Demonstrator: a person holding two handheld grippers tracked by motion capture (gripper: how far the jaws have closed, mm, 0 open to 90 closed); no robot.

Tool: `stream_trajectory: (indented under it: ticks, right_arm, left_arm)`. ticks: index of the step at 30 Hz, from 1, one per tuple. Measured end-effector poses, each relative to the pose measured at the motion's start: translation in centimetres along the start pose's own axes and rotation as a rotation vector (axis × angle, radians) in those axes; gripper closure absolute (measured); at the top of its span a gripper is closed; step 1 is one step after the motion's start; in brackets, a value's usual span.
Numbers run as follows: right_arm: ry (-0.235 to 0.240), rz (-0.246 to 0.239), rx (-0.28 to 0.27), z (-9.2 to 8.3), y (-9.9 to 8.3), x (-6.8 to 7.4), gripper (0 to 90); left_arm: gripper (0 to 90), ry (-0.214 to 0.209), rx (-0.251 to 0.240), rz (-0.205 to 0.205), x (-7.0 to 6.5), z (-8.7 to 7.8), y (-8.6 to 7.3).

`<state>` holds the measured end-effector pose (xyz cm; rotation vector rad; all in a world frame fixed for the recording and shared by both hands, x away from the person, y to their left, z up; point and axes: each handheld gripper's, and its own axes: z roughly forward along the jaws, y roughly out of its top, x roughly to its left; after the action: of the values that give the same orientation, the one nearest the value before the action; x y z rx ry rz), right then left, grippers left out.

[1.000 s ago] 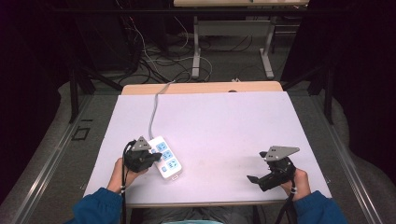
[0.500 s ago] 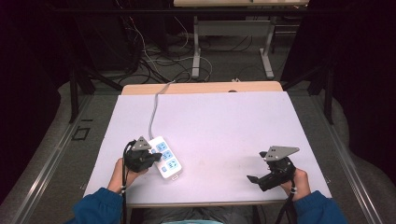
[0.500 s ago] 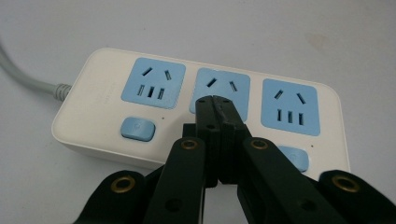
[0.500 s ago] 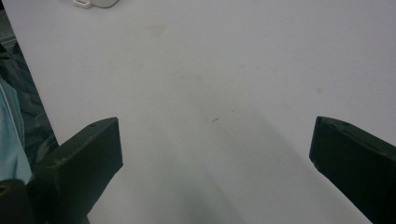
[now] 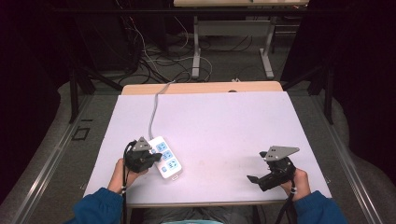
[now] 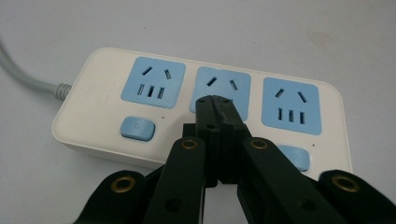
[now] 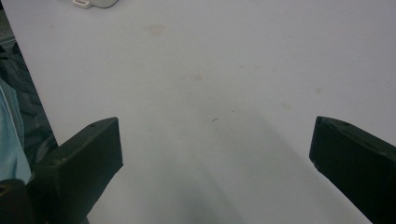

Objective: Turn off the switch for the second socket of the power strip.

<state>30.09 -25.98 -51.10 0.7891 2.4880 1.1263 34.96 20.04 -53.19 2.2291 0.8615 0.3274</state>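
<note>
High view: a white desk carries a white power strip with three blue sockets, lying in the lower left of the frame; its grey cord runs toward the upper edge of the desk. The left claw, held in the left hand, sits at the strip's left side. The right claw, held in the right hand, rests at lower right, well apart from the strip.

Left gripper view: the left claw has its jaws pressed together with nothing between them, tips over the middle socket.

Right gripper view: the right claw is spread wide over bare desk, gripping nothing; a corner of the strip shows at upper left.
</note>
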Motion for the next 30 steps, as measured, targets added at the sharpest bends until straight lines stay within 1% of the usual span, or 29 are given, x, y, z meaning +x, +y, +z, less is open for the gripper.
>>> stream_trajectory:
  ticks: [1,2,6,8,9,10,13,15,16,17,21,23,24,25,26,30]
  right_arm:
    - [0.005,0.001,0.009,-0.04,0.02,-0.01,1.7]
    - [0.002,-0.004,-0.001,0.03,0.00,-0.03,1.7]
    - [0.003,-0.007,-0.002,0.04,0.01,-0.06,1.7]
    - [0.003,0.008,0.002,0.01,-0.01,0.04,1.7]
    - [0.003,0.008,0.002,0.01,-0.01,0.04,1.7]
    - [0.002,0.000,0.000,0.00,-0.01,-0.02,1.7]
    - [0.002,-0.006,-0.004,0.07,-0.01,-0.06,1.7]
    - [0.003,-0.003,-0.002,0.04,0.00,-0.05,1.8]
    - [0.003,0.008,0.001,0.02,-0.01,0.04,1.7]
    - [0.005,0.005,0.008,-0.03,0.01,0.02,1.7]
    - [0.003,-0.003,-0.002,0.04,0.00,-0.04,1.7]
    - [0.006,0.005,0.010,-0.05,0.02,0.02,1.8]
    - [0.004,0.009,0.002,0.01,-0.01,0.04,1.7]
    - [0.006,0.001,0.006,0.00,0.02,-0.03,1.7]
    - [0.000,-0.002,-0.004,0.06,-0.01,-0.03,1.8]
    - [0.006,-0.005,-0.006,0.08,-0.02,-0.07,1.7]
  left_arm:
    - [90.0,0.000,0.000,-0.001,0.01,0.00,0.00]
    - [90.0,0.000,0.001,-0.001,0.00,0.00,-0.01]
    - [90.0,-0.001,-0.001,-0.002,0.01,0.01,-0.03]
    - [90.0,0.000,0.003,-0.002,-0.01,-0.02,-0.02]
    - [90.0,-0.001,0.003,-0.001,0.00,-0.03,-0.02]
    - [90.0,0.001,-0.003,-0.003,-0.01,0.03,-0.05]
    - [90.0,-0.001,0.004,-0.002,0.02,-0.03,-0.03]
    - [90.0,0.001,0.007,0.002,0.01,-0.04,-0.02]
    - [90.0,0.003,0.004,0.004,0.00,-0.02,-0.03]
    - [90.0,0.003,0.007,0.005,0.00,-0.05,-0.02]
    - [90.0,0.003,0.006,0.004,-0.01,-0.04,-0.03]
    - [90.0,0.004,0.011,-0.001,-0.06,-0.06,-0.06]
    - [90.0,0.003,0.010,-0.001,-0.05,-0.06,-0.07]
    - [90.0,0.003,0.009,-0.001,-0.05,-0.06,-0.07]
    - [90.0,0.002,0.008,-0.001,-0.04,-0.05,-0.08]
    - [90.0,0.001,0.008,-0.001,-0.03,-0.05,-0.09]
